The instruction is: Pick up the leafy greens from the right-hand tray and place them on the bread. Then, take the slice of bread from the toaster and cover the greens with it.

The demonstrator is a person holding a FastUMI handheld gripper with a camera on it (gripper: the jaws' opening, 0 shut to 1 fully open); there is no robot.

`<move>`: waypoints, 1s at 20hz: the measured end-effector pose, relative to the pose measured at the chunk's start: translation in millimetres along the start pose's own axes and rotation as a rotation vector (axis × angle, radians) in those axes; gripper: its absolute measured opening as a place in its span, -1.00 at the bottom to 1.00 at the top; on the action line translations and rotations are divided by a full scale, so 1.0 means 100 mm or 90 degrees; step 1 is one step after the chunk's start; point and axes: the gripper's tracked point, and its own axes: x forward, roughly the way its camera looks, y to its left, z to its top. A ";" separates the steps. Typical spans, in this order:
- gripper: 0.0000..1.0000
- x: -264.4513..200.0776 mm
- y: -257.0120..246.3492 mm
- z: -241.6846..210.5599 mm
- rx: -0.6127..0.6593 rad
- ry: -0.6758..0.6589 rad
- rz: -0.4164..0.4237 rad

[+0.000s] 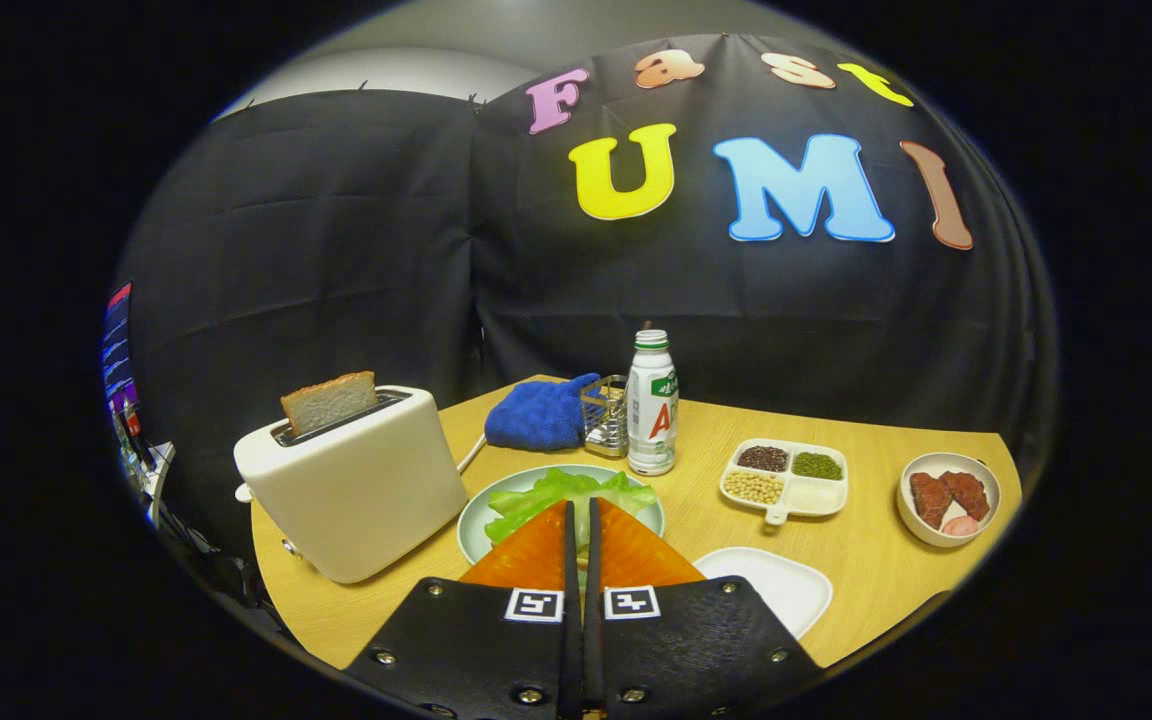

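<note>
1. Gripper (580, 512): fingers are seen nearly closed, nothing visibly gripped, poised over the plate (476, 528).
2. Leafy greens (561, 492): laid on the plate.
3. Toaster (356, 490): left of the plate; bread slice (328, 401) is held upright in its slot.
4. Empty white tray (774, 584): right of the plate.

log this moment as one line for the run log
gripper: fingers closed together over plate | leafy greens: on plate, just ahead of fingertips | bread slice: upright in toaster | right-hand tray: bare
</note>
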 end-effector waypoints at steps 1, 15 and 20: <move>-0.98 0.10 0.04 -0.02 0.004 0.005 0.006; -0.82 0.68 0.06 -0.38 -0.035 0.064 -0.032; -0.27 0.55 -0.05 -0.27 -0.021 0.037 -0.066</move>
